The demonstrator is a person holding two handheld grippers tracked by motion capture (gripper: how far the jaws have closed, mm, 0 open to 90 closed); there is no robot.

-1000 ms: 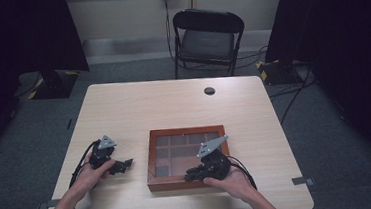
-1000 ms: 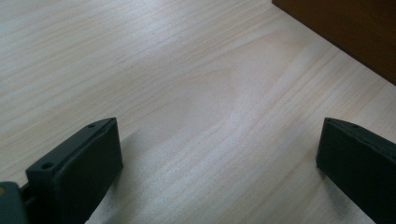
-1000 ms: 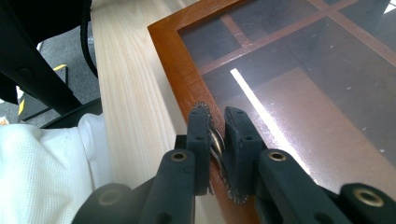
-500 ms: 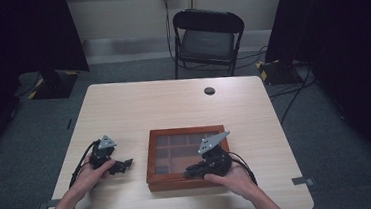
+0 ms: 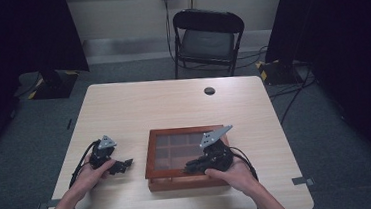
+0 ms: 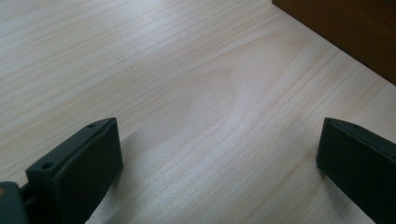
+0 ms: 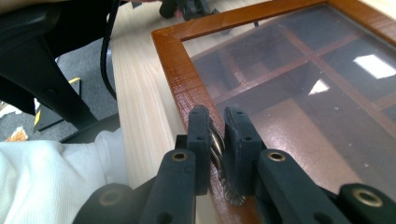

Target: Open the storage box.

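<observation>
A brown wooden box [image 5: 150, 157] with a glass lid over several compartments lies near the table's front edge. My right gripper [image 5: 189, 165] rests on its near side, pointing left. In the right gripper view this gripper [image 7: 217, 126] is shut on a small twisted silver knob [image 7: 218, 144] at the lid's wooden frame [image 7: 182, 79]. My left gripper [image 5: 127, 164] lies on the table left of the box, apart from it. Its jaws [image 6: 219, 144] stand wide open over bare wood, with a corner of the box [image 6: 355, 32] ahead.
A small black round disc [image 5: 209, 90] sits on the table's far side. A black folding chair [image 5: 207, 37] stands behind the table. Cables trail from both grippers toward the near edge. Dark curtains hang on both sides.
My right gripper has shifted slightly left along the box's near side. The left gripper and the box have stayed put.
</observation>
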